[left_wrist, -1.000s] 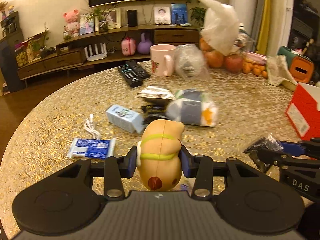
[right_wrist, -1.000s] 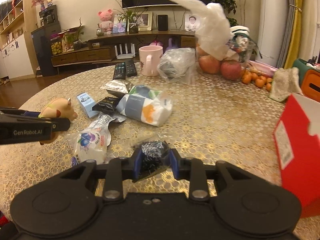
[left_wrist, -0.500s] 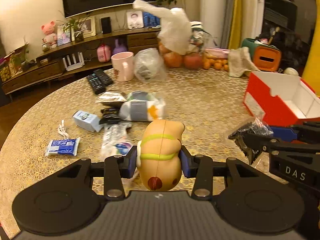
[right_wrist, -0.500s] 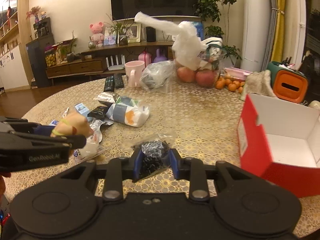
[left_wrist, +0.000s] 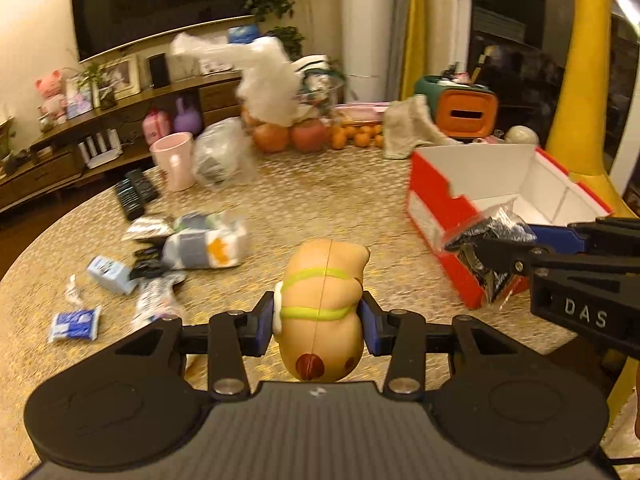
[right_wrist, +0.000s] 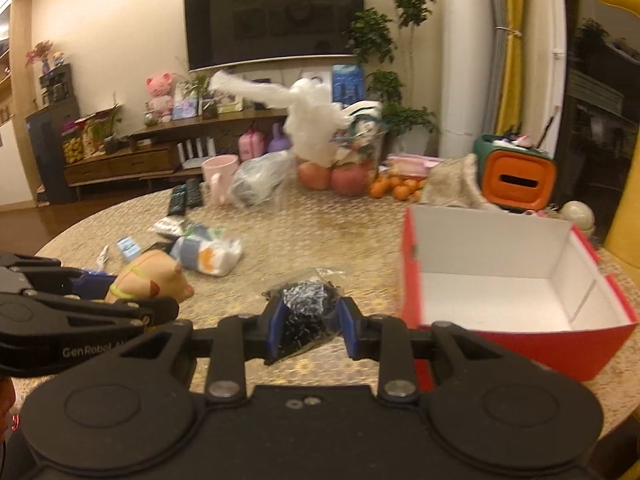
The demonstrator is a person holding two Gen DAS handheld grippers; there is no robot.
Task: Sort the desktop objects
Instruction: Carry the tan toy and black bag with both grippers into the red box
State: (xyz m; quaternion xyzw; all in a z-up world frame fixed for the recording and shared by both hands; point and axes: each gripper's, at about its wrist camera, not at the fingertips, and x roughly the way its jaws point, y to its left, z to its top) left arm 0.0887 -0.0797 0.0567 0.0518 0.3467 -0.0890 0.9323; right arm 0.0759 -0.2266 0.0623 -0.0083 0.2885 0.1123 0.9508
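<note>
While the left claw [left_wrist: 320, 316] grips a tan pig toy [left_wrist: 322, 312] between its blue pads, held above the worktop [left_wrist: 320, 196], the right claw [right_wrist: 307, 326] pinches a clear bag of small black parts [right_wrist: 306, 310]. From the left wrist view that bag hangs right at the near red wall of the open red box [left_wrist: 440, 216], overlapping its rim. From the right wrist view the box [right_wrist: 408, 272] sits just right of the bag, its white inside showing and its open top unobstructed.

A broad strip of bare gold-patterned worktop runs between the box and the cluster on the left: a grey, white and orange packet [left_wrist: 208, 246], a small light-blue carton [left_wrist: 108, 276], a blue sachet [left_wrist: 74, 324] nearest the rounded worktop edge, and foil wrappers. Farther back stand a pink mug [left_wrist: 174, 164], two remotes [left_wrist: 132, 194], a crumpled clear bag [left_wrist: 220, 156] and fruit [left_wrist: 288, 136] under a white plastic bag.
</note>
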